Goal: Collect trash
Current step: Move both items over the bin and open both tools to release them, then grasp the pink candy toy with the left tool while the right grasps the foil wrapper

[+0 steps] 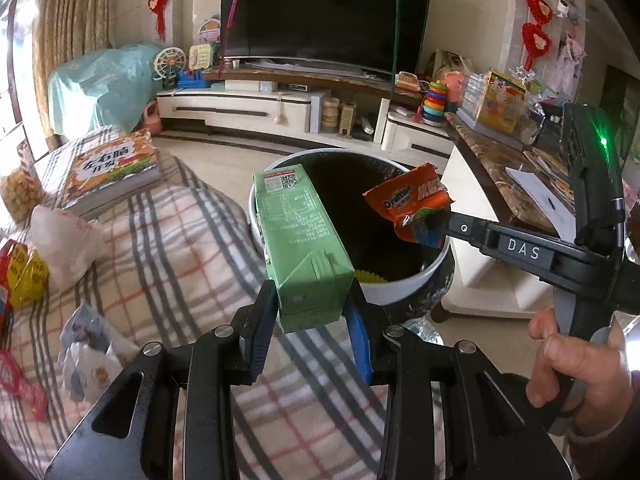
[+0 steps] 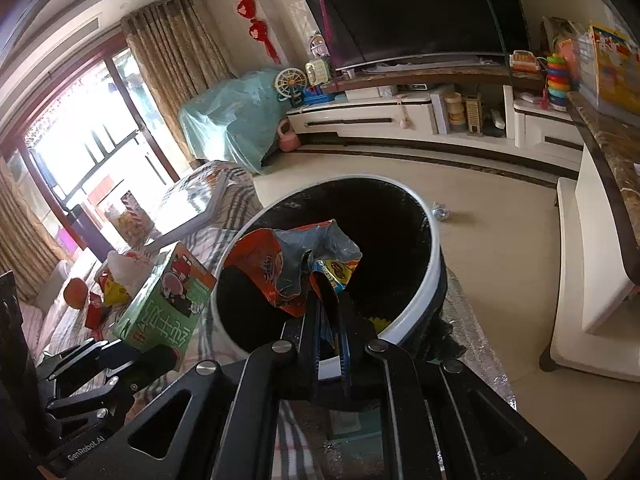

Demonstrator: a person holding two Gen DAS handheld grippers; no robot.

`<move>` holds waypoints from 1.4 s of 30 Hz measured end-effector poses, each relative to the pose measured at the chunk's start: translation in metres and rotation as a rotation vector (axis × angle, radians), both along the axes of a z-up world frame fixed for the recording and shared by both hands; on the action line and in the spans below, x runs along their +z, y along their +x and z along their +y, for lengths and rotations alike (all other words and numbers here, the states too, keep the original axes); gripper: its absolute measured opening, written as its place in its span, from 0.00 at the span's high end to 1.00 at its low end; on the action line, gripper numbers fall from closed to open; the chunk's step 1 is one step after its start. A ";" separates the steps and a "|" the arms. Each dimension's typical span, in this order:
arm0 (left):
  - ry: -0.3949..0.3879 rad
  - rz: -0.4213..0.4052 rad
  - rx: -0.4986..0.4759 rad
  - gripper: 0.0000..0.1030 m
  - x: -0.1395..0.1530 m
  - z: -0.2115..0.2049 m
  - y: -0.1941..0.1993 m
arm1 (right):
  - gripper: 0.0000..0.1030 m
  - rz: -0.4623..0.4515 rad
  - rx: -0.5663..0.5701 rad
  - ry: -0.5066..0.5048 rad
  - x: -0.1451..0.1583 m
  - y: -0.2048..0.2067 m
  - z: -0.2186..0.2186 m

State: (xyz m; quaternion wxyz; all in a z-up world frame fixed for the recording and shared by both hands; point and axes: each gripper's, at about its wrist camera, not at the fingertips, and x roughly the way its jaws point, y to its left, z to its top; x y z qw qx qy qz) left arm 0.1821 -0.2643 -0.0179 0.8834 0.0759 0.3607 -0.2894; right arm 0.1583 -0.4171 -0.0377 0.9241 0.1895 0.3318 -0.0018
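Left gripper [image 1: 312, 312] clamping green carton [image 1: 300, 240], right gripper [image 2: 330, 312] pinching orange wrapper [image 2: 276, 272]

A green carton [image 1: 304, 240], an orange wrapper [image 1: 412, 204], a white-rimmed black bin [image 1: 404, 284], a grey-and-red plaid cloth [image 1: 180, 248].

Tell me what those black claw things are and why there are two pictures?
They are grabbing tools that a person holds, one in each hand. Each tool has a tiny camera looking along its jaws, so you get two pictures.

The left tool's picture shows the left gripper squeezing a green drink carton. The right tool's picture shows the right gripper pinching an orange snack wrapper. Both hang by a white trash bin with a black bag inside.

Beside it, a checked cloth holds a book and more wrappers.
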 end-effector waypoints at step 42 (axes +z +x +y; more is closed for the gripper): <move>-0.021 0.030 0.104 0.37 -0.003 0.021 0.005 | 0.26 0.007 -0.032 0.005 0.003 0.013 -0.001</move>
